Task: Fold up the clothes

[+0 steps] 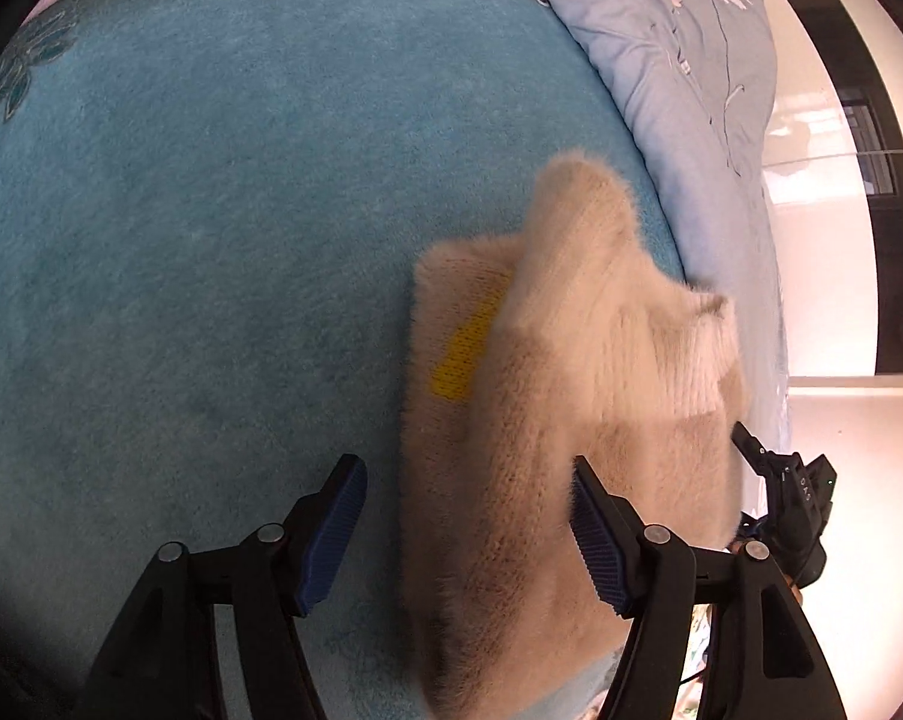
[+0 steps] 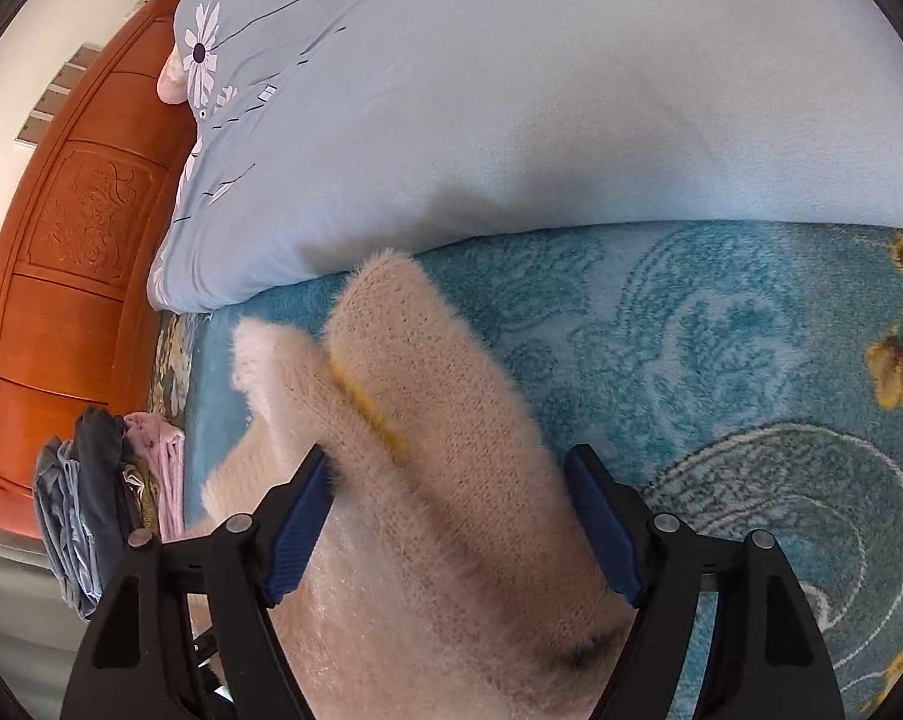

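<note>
A fuzzy beige sweater (image 1: 571, 396) with a yellow patch (image 1: 460, 360) lies bunched and partly folded on a teal plush blanket (image 1: 211, 240). My left gripper (image 1: 469, 534) is open, its right finger over the sweater's near edge and its left finger over the blanket. The right gripper's black body (image 1: 793, 504) shows at the sweater's right edge. In the right wrist view the sweater (image 2: 427, 450) lies between and beyond the open fingers of my right gripper (image 2: 451, 528), with a yellow stripe (image 2: 373, 408) in a fold.
A light blue floral duvet (image 2: 481, 90) lies along the far side of the blanket (image 2: 721, 360). A carved wooden headboard (image 2: 79, 240) stands at the left. A stack of folded clothes (image 2: 97, 510) sits by the bed's edge. A bright window (image 1: 841, 180) is at the right.
</note>
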